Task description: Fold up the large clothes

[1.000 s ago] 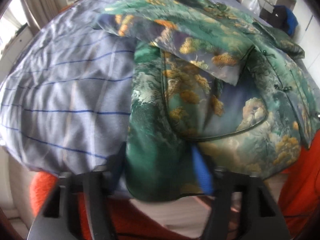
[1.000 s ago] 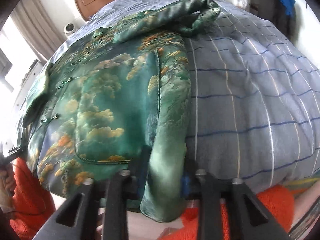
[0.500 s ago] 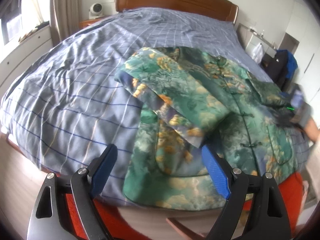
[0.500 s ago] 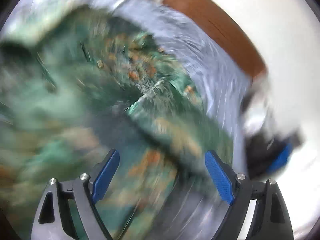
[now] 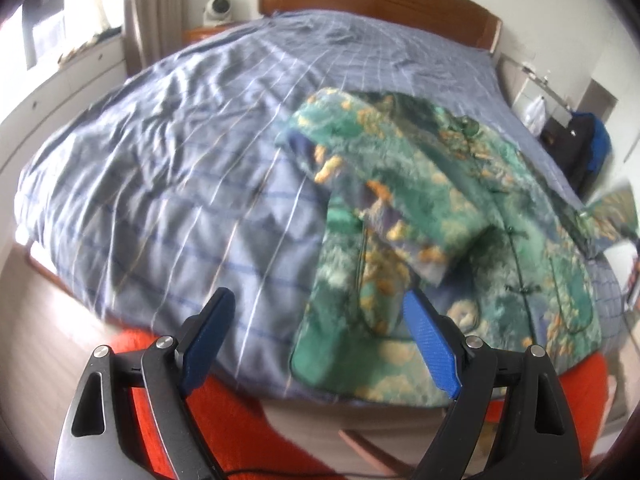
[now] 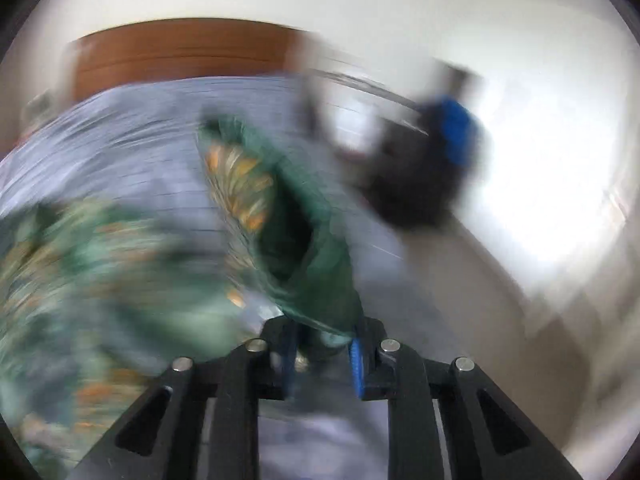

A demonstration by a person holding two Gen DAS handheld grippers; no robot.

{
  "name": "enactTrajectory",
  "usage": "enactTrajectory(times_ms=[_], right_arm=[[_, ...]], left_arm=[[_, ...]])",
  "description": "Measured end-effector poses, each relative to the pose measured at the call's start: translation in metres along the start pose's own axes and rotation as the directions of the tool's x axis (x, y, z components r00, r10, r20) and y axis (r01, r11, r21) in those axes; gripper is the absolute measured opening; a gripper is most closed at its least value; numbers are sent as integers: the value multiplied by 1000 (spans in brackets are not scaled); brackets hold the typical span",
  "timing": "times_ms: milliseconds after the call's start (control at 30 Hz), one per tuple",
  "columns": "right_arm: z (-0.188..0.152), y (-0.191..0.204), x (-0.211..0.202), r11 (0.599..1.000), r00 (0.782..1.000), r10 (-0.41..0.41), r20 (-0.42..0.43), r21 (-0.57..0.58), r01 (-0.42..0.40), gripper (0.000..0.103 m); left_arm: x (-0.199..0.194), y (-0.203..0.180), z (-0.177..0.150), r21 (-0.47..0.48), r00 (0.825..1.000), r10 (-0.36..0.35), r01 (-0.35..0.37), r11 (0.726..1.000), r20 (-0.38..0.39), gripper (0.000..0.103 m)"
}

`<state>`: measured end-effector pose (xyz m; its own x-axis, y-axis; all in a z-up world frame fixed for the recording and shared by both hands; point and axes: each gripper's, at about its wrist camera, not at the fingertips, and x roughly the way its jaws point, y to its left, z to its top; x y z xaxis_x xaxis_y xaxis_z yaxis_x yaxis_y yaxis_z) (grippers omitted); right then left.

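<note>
Fingers of rt gripper (image 6: pixel 324 356) closing on sleeve cuff (image 6: pixel 304 280) of green brocade jacket (image 5: pixel 460 216); cloth sits between blue pads (image 6: pixel 356 364), appears pinched, heavy blur so contact not fully confirmed. Cuff mouth gapes dark, sleeve runs up and away from jaws toward headboard (image 6: pixel 180 56). Lt gripper (image 5: pixel 316 352) spread wide, nothing between pads (image 5: pixel 432 352), hovering above near bed edge. Jacket lies on blue-checked duvet (image 5: pixel 180 160), front up, knot buttons visible, hem toward camera and overhanging edge above orange rug (image 5: pixel 168 400). Jacket's left-view sleeve (image 5: pixel 380 184) already laid diagonally across chest; opposite sleeve lifted off bed at far rt of lt view (image 5: pixel 612 216). Key relation: jacket long axis runs hem-near to collar-far, roughly along lt gripper's line of sight, body offset to rt of lt fingers. Raised sleeve on rt side, so rt hand nearer by far, probably carries it inward across chest. Lt hand nearer hem corner (image 5: pixel 320 356), likely next pickup for lengthwise fold. Risk: slick fabric slipping from shallow pinch.
</note>
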<state>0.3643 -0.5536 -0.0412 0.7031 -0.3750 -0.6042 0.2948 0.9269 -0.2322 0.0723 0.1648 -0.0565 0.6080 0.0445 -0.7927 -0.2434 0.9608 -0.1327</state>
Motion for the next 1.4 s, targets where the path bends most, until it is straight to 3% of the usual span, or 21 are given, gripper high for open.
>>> enactTrajectory(times_ms=[67, 167, 233, 267, 367, 467, 567, 633, 667, 700, 733, 767, 800, 867, 967, 1067, 1100, 1167, 1267, 1300, 1400], right_arm=[[-24, -66, 26, 986, 985, -122, -124, 95, 134, 52], [-65, -111, 45, 972, 948, -155, -279, 130, 197, 52], [-88, -127, 31, 962, 947, -148, -284, 183, 205, 53], [-96, -126, 26, 961, 952, -128, -277, 202, 188, 53], [-111, -100, -13, 970, 977, -7, -213, 234, 58, 55], [-125, -47, -60, 975, 982, 138, -127, 189, -112, 62], [-143, 9, -105, 956, 960, 271, -68, 138, -260, 63], [-159, 50, -123, 931, 935, 352, -49, 123, -344, 63], [-165, 64, -133, 916, 920, 390, -43, 120, -383, 63], [-174, 75, -143, 904, 907, 419, -36, 114, -413, 63], [-179, 85, -151, 896, 899, 437, -29, 105, -432, 63], [-181, 95, -159, 888, 890, 455, -20, 88, -452, 63], [-185, 104, -165, 881, 882, 471, -9, 64, -469, 63], [-188, 116, -178, 875, 875, 483, 18, 2, -484, 63], [-189, 121, -199, 877, 874, 479, 83, -76, -474, 63], [-191, 122, -212, 881, 870, 473, 139, -101, -462, 63], [-191, 123, -215, 880, 868, 475, 144, -102, -464, 63], [-192, 128, -214, 874, 862, 486, 142, -108, -474, 63], [-196, 138, -212, 857, 850, 514, 112, -108, -504, 63], [-197, 141, -210, 851, 846, 524, 100, -107, -514, 63], [-201, 149, -206, 837, 837, 544, 59, -106, -536, 63]], left_arm=[[5, -13, 11, 70, 1000, 7, -8, 998, 8, 88], [11, -38, 25, 213, 1000, 19, -23, 977, 23, 91], [16, -64, 31, 357, 999, 15, -25, 934, 32, 92], [22, -81, 33, 445, 1000, -2, -7, 896, 20, 94], [36, -117, 32, 609, 999, -46, 44, 792, -13, 95], [55, -142, 31, 687, 992, -91, 123, 716, -83, 97], [87, -165, 25, 739, 987, -67, 153, 656, -145, 99], [121, -176, 19, 780, 990, 28, 92, 619, -139, 99], [129, -177, 17, 788, 990, 57, 67, 612, -128, 94], [141, -177, 16, 791, 990, 94, 26, 611, -106, 67], [146, -174, 19, 778, 989, 110, 10, 629, -102, 49], [146, -169, 24, 749, 987, 100, 26, 662, -123, 22], [138, -157, 37, 687, 988, 57, 59, 724, -144, 14], [113, -136, 58, 601, 995, -5, 66, 797, -102, 13], [59, -65, 107, 401, 999, -11, -4, 916, 34, 13], [25, 31, 145, 144, 991, 54, -72, 987, 122, 18], [20, 61, 152, 64, 986, 98, -108, 992, 134, 21], [18, 124, 160, -96, 963, 227, -214, 972, 147, 33], [29, 215, 154, -293, 877, 470, -426, 856, 100, 75], [37, 246, 146, -350, 852, 522, -477, 806, 43, 77], [49, 300, 118, -464, 820, 566, -536, 705, -88, 75]])
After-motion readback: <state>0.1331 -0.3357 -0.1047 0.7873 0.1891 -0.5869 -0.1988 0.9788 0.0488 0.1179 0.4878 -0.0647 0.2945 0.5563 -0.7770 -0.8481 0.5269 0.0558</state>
